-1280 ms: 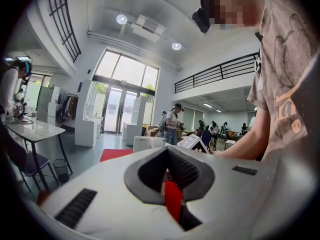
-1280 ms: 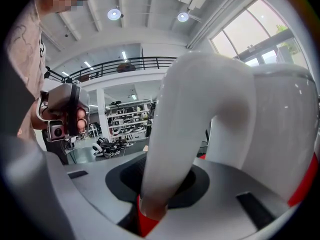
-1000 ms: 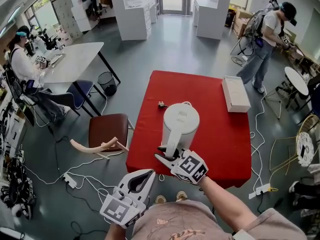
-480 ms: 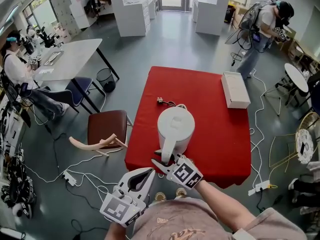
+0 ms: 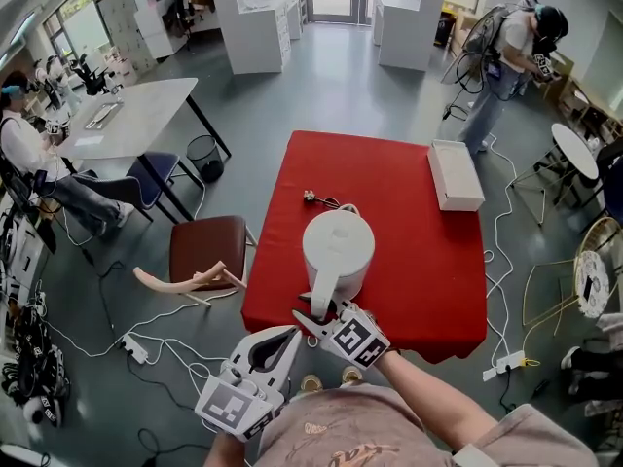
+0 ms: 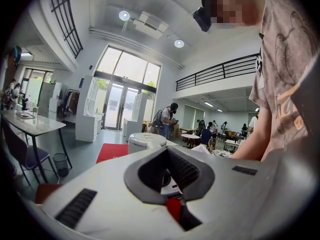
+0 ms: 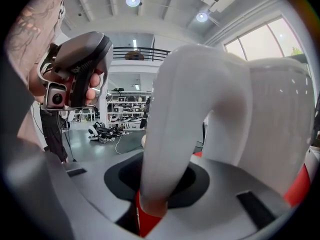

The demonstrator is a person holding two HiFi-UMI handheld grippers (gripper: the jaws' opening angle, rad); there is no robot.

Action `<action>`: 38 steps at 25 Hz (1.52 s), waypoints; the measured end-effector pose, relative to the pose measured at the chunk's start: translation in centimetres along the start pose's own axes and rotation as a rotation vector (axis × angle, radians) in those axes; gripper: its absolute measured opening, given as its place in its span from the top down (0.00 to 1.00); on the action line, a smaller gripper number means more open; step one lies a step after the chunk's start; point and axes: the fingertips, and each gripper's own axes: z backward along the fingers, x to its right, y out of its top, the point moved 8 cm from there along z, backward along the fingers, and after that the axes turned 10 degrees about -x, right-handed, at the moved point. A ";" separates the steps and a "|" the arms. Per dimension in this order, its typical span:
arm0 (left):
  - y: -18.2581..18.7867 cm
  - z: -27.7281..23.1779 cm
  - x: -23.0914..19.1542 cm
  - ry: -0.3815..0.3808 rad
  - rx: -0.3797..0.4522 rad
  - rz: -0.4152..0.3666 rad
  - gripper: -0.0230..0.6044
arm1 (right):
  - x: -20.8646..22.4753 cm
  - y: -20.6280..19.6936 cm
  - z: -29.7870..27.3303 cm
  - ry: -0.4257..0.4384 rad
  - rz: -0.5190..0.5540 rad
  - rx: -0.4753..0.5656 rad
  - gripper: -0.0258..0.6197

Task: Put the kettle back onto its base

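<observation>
Right hand-held gripper (image 5: 310,306) — jaws just opening — straddles the kettle (image 5: 339,246) handle.

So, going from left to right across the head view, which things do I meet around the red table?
brown chair → white kettle → long white box → round white table

Person is wearing a taupe short-sleeved T-shirt (image 5: 341,434) with a faint rust print, at 6 o'clock in the head view. Left gripper (image 5: 291,339) and right gripper (image 5: 309,306) are showing white shells, dark grey pads and black-and-white marker cubes.
</observation>
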 end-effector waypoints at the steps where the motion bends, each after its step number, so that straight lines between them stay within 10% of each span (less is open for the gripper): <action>1: 0.0 0.1 0.0 0.000 0.005 -0.002 0.97 | 0.0 -0.1 0.0 0.002 -0.013 -0.003 0.75; 8: 0.0 0.5 0.7 -0.010 -0.009 0.005 0.97 | -0.7 -0.3 -0.3 0.046 -0.055 -0.042 0.52; 38: 0.3 -0.8 1.5 -0.134 0.036 -0.043 0.97 | -1.3 0.9 14.1 -0.179 -0.239 0.132 0.64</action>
